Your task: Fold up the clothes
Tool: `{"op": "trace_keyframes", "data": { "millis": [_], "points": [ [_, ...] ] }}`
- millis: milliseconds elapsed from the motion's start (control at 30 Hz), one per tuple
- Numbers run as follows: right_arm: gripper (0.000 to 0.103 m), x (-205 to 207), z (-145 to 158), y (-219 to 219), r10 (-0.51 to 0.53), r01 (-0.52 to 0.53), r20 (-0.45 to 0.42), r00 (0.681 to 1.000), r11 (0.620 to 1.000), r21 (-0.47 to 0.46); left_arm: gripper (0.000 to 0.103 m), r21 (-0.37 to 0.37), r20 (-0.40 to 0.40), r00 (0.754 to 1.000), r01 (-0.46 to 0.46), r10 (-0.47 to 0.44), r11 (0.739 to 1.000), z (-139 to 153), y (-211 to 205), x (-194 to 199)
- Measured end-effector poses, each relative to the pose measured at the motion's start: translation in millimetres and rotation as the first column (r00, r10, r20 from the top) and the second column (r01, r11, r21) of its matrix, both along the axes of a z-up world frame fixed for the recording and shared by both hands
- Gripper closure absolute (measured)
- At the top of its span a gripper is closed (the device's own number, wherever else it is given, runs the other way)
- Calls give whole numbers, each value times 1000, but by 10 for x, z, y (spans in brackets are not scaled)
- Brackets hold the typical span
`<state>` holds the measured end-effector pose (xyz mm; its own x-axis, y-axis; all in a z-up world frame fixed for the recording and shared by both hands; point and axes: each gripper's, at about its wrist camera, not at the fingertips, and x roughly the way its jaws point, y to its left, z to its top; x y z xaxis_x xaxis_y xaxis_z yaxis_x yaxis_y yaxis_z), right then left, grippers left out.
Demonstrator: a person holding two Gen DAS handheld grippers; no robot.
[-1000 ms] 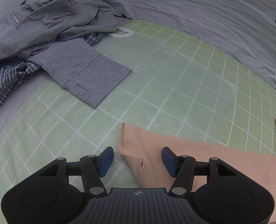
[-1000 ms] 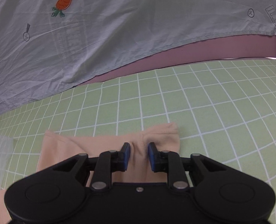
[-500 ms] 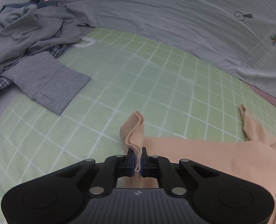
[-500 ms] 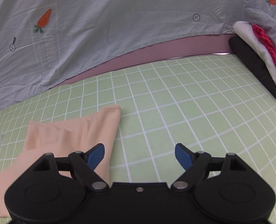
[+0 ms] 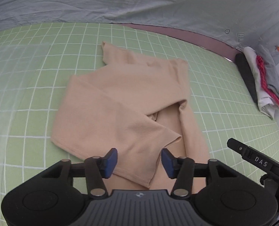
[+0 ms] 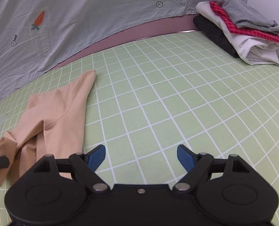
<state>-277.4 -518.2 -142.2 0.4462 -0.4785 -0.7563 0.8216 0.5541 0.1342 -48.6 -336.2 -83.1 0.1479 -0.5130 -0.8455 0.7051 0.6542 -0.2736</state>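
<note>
Left gripper (image 5: 139, 160) hung over the near edge of the peach garment (image 5: 120, 101), its blue pads spreading apart; the folded-over sleeve's hem showed between them, but neither pad pressed on it. Right gripper (image 6: 141, 155) stood with its pads spread wide and nothing between them, only bare green checked mat (image 6: 177, 94) below, just to the right of the garment. The peach garment lay on the mat, partly folded, with one sleeve laid across its body and another part trailing toward the left gripper. Beyond the garment, a grey sheet (image 6: 83, 18) printed with carrots covered the far side, with a mauve strip at its lower edge. Well to the right of the garment, at the mat's far corner, sat a stack of folded clothes (image 6: 239, 30): black, white, red checked and grey on top.
</note>
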Motion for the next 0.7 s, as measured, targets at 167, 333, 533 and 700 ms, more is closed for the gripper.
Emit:
{"op": "trace_keyframes", "data": {
  "millis": [167, 333, 533, 700],
  "points": [
    [19, 249, 159, 186, 127, -125, 40, 991, 991, -48, 19, 24, 73, 984, -167, 165, 986, 103, 347, 139],
    [21, 685, 202, 404, 307, -306, 126, 943, 952, -26, 19, 97, 87, 952, -301, 293, 949, 49, 613, 261],
    [40, 1084, 42, 633, 449, -461, 143, 882, 885, 63, 19, 134, 68, 942, -334, 328, 933, 24, 883, 183],
    [89, 1111, -71, 758, 483, -499, 146, 863, 860, 108, 19, 150, 77, 947, -321, 312, 935, 38, 982, 27]
  ]
}}
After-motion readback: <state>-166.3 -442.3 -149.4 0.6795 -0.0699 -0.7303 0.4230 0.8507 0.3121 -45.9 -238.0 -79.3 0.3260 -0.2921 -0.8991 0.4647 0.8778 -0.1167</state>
